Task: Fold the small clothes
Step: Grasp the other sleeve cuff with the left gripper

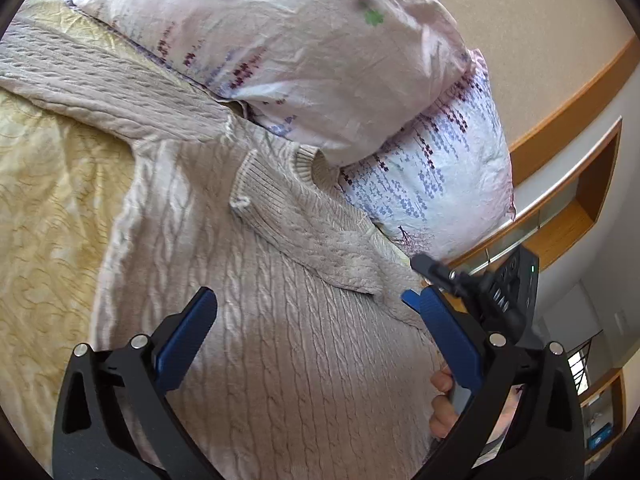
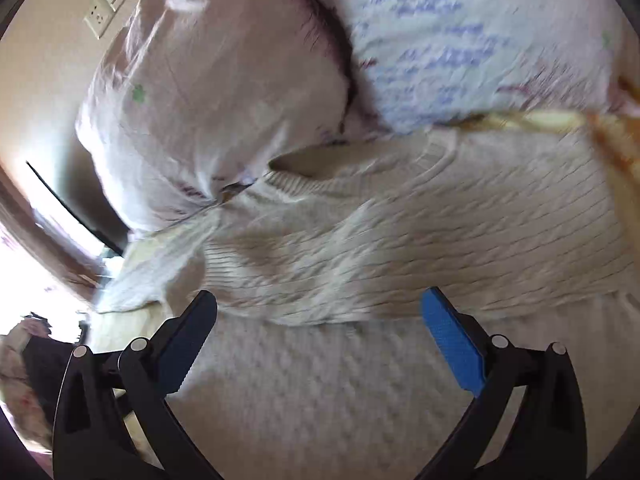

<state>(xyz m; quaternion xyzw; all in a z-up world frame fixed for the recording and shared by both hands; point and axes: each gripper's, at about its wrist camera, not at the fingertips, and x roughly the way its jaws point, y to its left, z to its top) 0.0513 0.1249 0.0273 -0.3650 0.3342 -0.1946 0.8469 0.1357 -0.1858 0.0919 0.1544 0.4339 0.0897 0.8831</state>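
A beige cable-knit sweater (image 1: 280,340) lies flat on the bed. One sleeve (image 1: 312,232) is folded across its chest, with the cuff (image 1: 244,192) near the ribbed collar (image 1: 308,164). The other sleeve (image 1: 80,80) stretches away to the upper left. My left gripper (image 1: 310,300) hovers open over the sweater's body with nothing between its fingers. The black body of my right gripper (image 1: 504,292) shows at the sweater's right edge. In the blurred right wrist view, my right gripper (image 2: 320,300) stands wide open above the sweater (image 2: 340,392), just short of the folded sleeve (image 2: 360,256), gripping nothing.
Two floral pillows (image 1: 280,40) (image 1: 440,168) press against the sweater's collar. A yellow bedspread (image 1: 52,200) lies under it. A wooden headboard shelf (image 1: 580,184) is at the right. A person's hand (image 1: 442,396) shows behind my left gripper's finger. A wall socket (image 2: 98,20) is at the upper left.
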